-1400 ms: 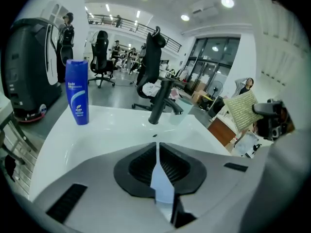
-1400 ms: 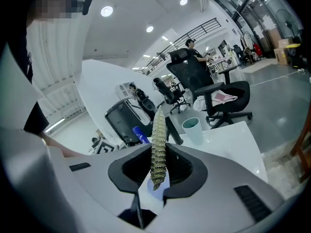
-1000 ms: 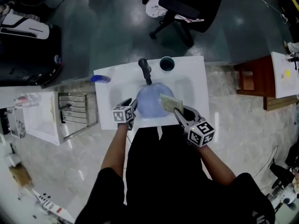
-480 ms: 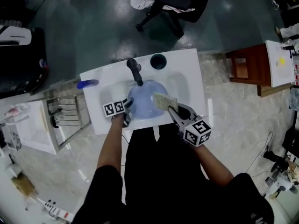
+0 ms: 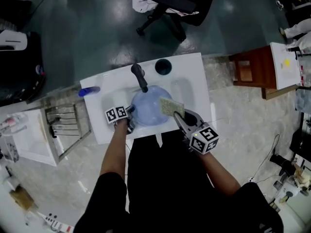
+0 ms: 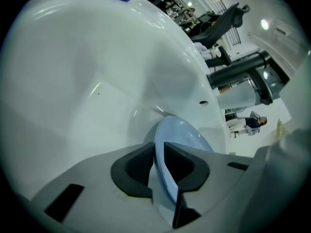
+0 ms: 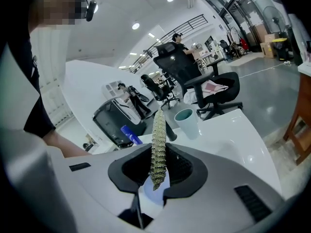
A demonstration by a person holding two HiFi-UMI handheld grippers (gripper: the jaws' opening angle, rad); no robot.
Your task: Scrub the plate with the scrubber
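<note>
A pale blue plate [image 5: 146, 111] lies in the white sink basin [image 5: 194, 89], under the black faucet [image 5: 139, 76]. My left gripper [image 5: 130, 114] is at the plate's left rim. In the left gripper view the plate [image 6: 181, 132] stands edge-on between the dark pads, and the left gripper [image 6: 159, 164] is closing its jaws onto that rim. My right gripper [image 5: 178, 115] is shut on a flat yellow-green scrubber [image 5: 171, 106], held over the plate's right side. In the right gripper view the scrubber [image 7: 158, 140] sticks up edge-on from the right gripper [image 7: 156, 171].
A dark teal cup [image 5: 163, 66] stands on the sink's back edge, right of the faucet. A blue bottle [image 5: 89, 91] lies at the sink's left corner. A metal rack [image 5: 68, 123] sits to the left, a brown wooden stand [image 5: 248, 72] to the right, an office chair [image 5: 170, 1] behind.
My left gripper has turned and settled on the plate's left rim. The right gripper with the scrubber has kept its place at the plate's right side.
</note>
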